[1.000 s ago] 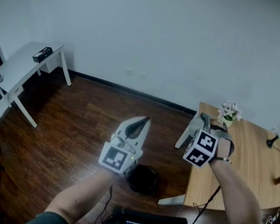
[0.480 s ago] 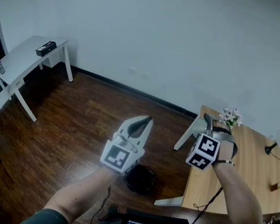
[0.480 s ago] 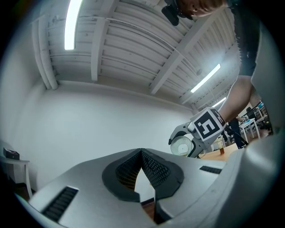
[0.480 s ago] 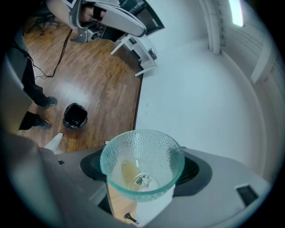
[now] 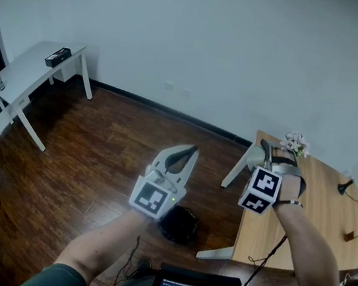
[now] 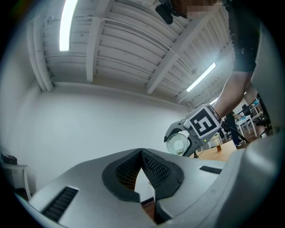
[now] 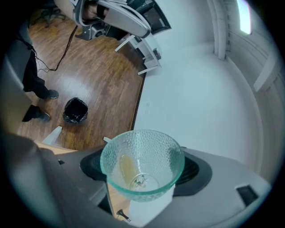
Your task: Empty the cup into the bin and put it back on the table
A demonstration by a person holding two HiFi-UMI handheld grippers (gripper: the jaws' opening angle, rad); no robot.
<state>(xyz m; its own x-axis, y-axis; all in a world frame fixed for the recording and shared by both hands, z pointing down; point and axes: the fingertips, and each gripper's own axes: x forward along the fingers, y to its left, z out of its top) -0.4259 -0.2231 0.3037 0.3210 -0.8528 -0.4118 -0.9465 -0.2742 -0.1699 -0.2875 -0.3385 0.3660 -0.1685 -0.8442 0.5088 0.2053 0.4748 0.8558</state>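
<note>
Two grippers are in view, and only one is working. The right gripper point(image 7: 142, 171) has its jaws set wide and clamped on the wall of the cup point(image 7: 141, 153), a clear dimpled glass vessel. The pads press on opposite sides, and the cup's mouth is turned back toward that gripper's own camera. The left gripper point(image 6: 141, 156) has its jaws pressed together with nothing between them, and it hangs idle over the floor point(image 5: 96, 160) with its tips raised. The cup is off the table point(image 5: 319, 207), held in the air by the table's near corner, close to the flower pot point(image 5: 293, 144). The bin point(image 5: 181, 228) stands on the floor lower down, between the two forearms and nearer the left gripper in the head view, so the cup is not over it. A yellowish streak point(image 7: 127, 168) shows low inside the cup. I cannot tell whether it is contents or the wood seen through the glass. In my judgement the step in hand is the carry from table to bin, and the tipping has not yet been done. The next move calls for bringing the cup across and down until its mouth is above the bin. The wrist should then roll so the rim faces downward, with the grip kept firm on the smooth glass. The left gripper should keep clear of the pour.
</note>
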